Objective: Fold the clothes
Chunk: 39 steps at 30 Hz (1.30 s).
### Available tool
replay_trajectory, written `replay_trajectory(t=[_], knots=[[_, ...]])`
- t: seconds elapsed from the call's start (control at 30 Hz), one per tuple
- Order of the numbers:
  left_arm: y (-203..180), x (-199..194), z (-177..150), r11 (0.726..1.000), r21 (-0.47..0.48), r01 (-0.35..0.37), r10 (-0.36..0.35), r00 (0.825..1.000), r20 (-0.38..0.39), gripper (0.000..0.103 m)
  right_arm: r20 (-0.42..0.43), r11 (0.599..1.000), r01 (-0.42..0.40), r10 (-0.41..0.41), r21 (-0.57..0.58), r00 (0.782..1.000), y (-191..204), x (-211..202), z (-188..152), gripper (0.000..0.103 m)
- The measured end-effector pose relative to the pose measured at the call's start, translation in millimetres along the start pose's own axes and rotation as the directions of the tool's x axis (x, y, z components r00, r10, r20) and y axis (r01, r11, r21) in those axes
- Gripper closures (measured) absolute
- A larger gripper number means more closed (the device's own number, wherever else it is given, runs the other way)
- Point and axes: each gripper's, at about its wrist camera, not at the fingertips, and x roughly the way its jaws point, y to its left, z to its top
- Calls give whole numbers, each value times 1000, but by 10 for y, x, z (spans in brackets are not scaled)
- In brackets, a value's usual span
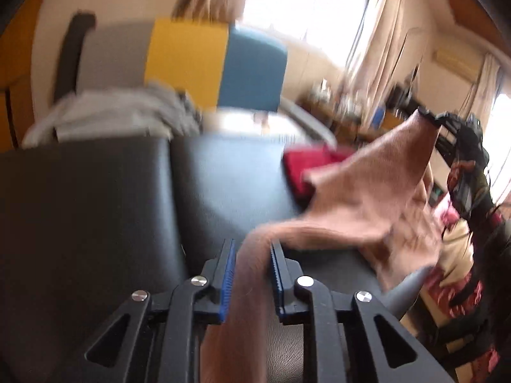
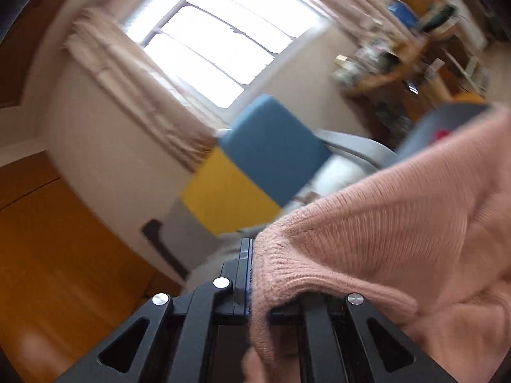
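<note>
A pink knitted sweater (image 1: pixel 367 198) hangs in the air above a black padded table (image 1: pixel 127 207). My left gripper (image 1: pixel 252 249) is shut on one part of it, with cloth running between the blue-padded fingers. My right gripper (image 1: pixel 431 118) shows in the left wrist view, holding another corner higher up at the right. In the right wrist view the right gripper (image 2: pixel 255 249) is shut on the sweater (image 2: pixel 383 239), which drapes over its right finger and hides it. Both views are motion-blurred.
A red garment (image 1: pixel 306 166) lies on the table behind the sweater. A grey-white pile of clothes (image 1: pixel 121 115) sits at the table's far left. A blue and yellow panel (image 1: pixel 217 63), windows with curtains and cluttered shelves (image 1: pixel 351 108) stand behind.
</note>
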Motion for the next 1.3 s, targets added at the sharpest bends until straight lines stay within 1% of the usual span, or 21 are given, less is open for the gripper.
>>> replay_trajectory(t=[0.07, 0.13, 0.2, 0.27, 0.37, 0.43, 0.5, 0.53, 0.6, 0.67, 0.73, 0.77, 0.8, 0.87, 0.93, 0.97, 1.07, 1.1, 1.17, 1.23, 1.3], knots=[[121, -362, 149, 1000, -26, 2, 1, 996, 92, 84, 16, 996, -75, 76, -58, 997, 415, -57, 78, 96], [271, -740, 281, 998, -59, -2, 13, 984, 178, 84, 24, 984, -145, 148, -107, 989, 811, -132, 115, 96], [374, -947, 409, 996, -92, -7, 28, 973, 228, 84, 27, 964, -221, 228, -147, 973, 1210, -171, 118, 96], [506, -1169, 464, 993, -119, -17, 48, 963, 265, 84, 22, 939, -295, 303, -178, 953, 1551, -231, 33, 95], [542, -1197, 478, 994, -103, -35, 61, 964, 259, 84, -20, 887, -410, 415, -211, 909, 2069, -191, -136, 95], [507, -1179, 391, 997, -41, -68, 76, 972, 224, 77, -89, 854, -470, 463, -224, 882, 2400, -16, -339, 95], [365, -1044, 228, 993, 29, -112, 105, 980, 166, 75, -168, 827, -519, 492, -219, 854, 2662, 244, -594, 93], [295, -975, 147, 989, 64, -130, 121, 983, 138, 75, -211, 821, -534, 496, -201, 842, 2752, 424, -748, 93], [183, -753, -4, 993, 71, -97, 91, 993, 80, 72, -295, 818, -553, 495, -159, 817, 2887, 803, -1051, 92], [179, -674, -165, 997, 49, -51, 50, 998, 32, 70, -374, 826, -546, 466, -141, 802, 2964, 1201, -1339, 88], [206, -575, -276, 1000, 19, -16, 16, 1000, -5, 68, -458, 862, -483, 371, -153, 808, 2948, 1655, -1657, 79], [252, -514, -317, 1000, -5, -12, 12, 1000, -29, 67, -499, 882, -447, 323, -148, 804, 2911, 1876, -1801, 70], [304, -463, -348, 1000, -29, -5, 4, 999, -49, 66, -538, 899, -414, 281, -141, 795, 2812, 2032, -1937, 57], [421, -362, -416, 997, -79, 5, -11, 997, -82, 65, -610, 928, -349, 203, -129, 766, 2559, 2284, -2200, 41], [547, -242, -486, 992, -126, 1, -15, 994, -112, 63, -677, 952, -281, 126, -123, 725, 2305, 2537, -2463, 38], [610, -183, -520, 989, -150, -2, -17, 992, -127, 63, -695, 960, -254, 104, -117, 711, 2152, 2585, -2559, 38], [765, -59, -528, 977, -214, -5, -27, 989, -148, 63, -722, 974, -205, 71, -99, 688, 1680, 2514, -2752, 32], [786, -11, -511, 976, -218, -7, -26, 989, -148, 63, -727, 976, -187, 49, -111, 685, 1518, 2427, -2810, 31], [827, 84, -476, 974, -226, -9, -25, 989, -149, 61, -729, 975, -175, 18, -140, 684, 1251, 2162, -2916, 28], [781, 201, -439, 980, -201, -4, -29, 986, -163, 61, -731, 972, -167, -9, -167, 683, 998, 1886, -3018, 28], [735, 320, -402, 984, -177, 1, -33, 984, -178, 60, -722, 964, -166, -37, -208, 691, 838, 1558, -3118, 24]])
